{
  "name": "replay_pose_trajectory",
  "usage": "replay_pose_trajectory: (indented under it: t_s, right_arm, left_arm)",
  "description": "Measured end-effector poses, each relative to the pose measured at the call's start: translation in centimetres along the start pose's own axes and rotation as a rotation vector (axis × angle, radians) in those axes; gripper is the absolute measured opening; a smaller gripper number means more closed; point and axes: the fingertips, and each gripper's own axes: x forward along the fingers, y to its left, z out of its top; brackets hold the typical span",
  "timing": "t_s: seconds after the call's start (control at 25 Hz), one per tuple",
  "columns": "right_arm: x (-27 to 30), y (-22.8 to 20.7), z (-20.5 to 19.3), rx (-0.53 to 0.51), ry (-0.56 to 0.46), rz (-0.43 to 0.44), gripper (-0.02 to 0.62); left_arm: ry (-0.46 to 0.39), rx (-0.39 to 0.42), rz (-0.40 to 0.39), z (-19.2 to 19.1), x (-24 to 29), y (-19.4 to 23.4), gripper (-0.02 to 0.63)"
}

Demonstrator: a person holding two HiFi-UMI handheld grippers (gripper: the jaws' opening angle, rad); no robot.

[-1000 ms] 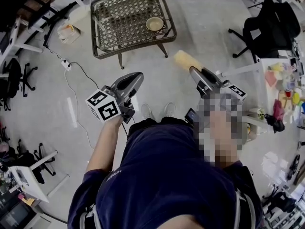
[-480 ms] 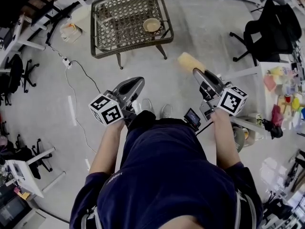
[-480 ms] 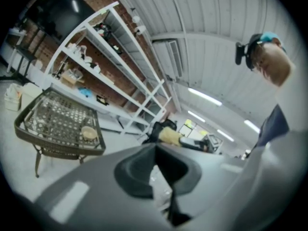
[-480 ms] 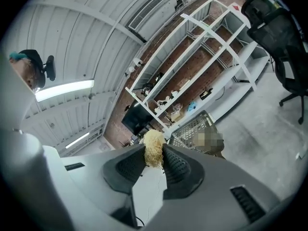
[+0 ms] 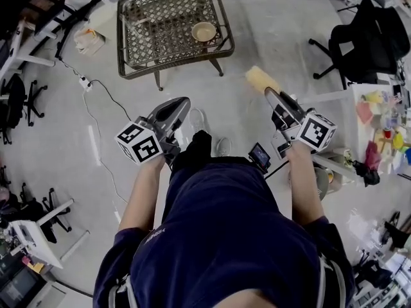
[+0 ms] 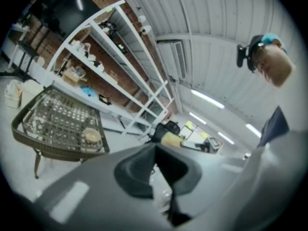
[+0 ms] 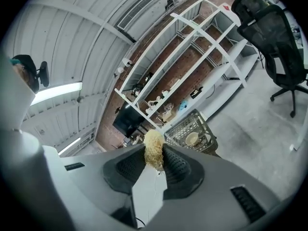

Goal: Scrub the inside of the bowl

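A sponge (image 7: pixel 154 148) is pinched by the right hand-held gripper (image 5: pixel 271 96) for scrubbing the far-off bowl (image 5: pixel 204 31). The left hand-held gripper (image 5: pixel 182 102) is pressed together, empty.

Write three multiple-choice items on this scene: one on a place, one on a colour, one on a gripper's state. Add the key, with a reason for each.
1. Where does the bowl stand?
A. in a sink
B. on the lattice table
C. on a stove

2. What colour is the sponge?
A. blue
B. black
C. yellow

3. How is the right gripper?
A. open and empty
B. shut on the sponge
C. shut on the bowl

Key:
1. B, since the head view shows the bowl on the table's latticed top.
2. C, since it shows pale yellow in both the head view and the right gripper view.
3. B, since the right gripper view shows both jaws pressed on the sponge.
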Motion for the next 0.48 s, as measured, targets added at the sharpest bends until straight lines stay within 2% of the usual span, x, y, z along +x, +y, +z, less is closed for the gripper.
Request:
replay_pose_trajectory:
  t_s: [0.48]
  right_arm:
    - [11.4, -1.2, 4.6, 0.000, 0.001, -0.043, 0.091]
  left_arm:
    - [0.035, -0.015, -0.064, 7.5, 4.1, 10.8, 0.003]
